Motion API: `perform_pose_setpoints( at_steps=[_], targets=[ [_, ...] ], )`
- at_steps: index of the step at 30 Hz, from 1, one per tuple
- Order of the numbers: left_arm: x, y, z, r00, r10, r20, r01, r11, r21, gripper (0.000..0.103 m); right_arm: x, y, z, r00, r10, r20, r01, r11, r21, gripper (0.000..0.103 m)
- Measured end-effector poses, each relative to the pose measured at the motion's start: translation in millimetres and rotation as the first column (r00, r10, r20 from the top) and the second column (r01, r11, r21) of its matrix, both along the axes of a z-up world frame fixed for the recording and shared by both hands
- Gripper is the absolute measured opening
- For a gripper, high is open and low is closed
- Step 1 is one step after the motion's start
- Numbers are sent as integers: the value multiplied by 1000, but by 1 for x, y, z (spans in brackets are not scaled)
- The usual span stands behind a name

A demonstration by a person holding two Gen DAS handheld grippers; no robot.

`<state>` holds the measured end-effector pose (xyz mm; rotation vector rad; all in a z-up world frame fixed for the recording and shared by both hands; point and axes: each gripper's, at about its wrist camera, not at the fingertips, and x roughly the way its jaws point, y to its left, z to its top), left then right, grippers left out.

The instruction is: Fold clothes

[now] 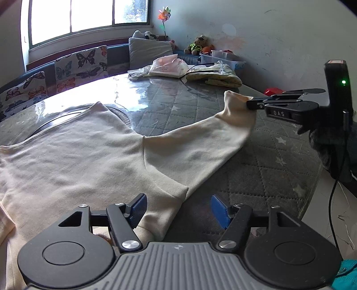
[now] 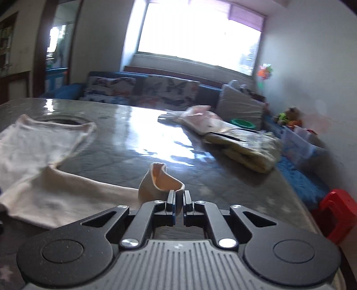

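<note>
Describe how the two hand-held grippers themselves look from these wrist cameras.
Left hand-held gripper: black linkage arms, silver pivot screws, blue ribbed pads, grey ridged body. Right hand-held gripper: the same build; from the left wrist view it carries white lettering, a green light on its black upright handle, and a hanging black cable.

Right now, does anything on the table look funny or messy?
The cream shirt lies flat, but one sleeve sticks out sideways, its cuff pinched up off the table by the right gripper.

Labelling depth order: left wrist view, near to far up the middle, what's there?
left gripper → cream long-sleeved top → quilted grey table cover → pink wet-wipes pack → grey cushion → window
</note>
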<state>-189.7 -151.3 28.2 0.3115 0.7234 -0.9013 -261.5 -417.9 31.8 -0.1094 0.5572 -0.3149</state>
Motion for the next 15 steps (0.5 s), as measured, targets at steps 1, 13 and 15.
perform_pose_setpoints(
  at_steps=[1, 13, 15],
  targets=[
    [-1, -1, 0, 1000, -4, 1, 4, 1000, -1, 67, 1, -7, -3, 1000, -21, -9, 21, 1000, 7, 5],
    [-2, -7, -4, 1000, -29, -8, 29, 999, 12, 68, 8, -14, -15, 998, -64, 1, 64, 998, 29, 21],
    [-3, -7, -4, 1000, -29, -12, 29, 999, 13, 68, 14, -7, -11, 1000, -23, 13, 22, 999, 31, 21]
  ],
)
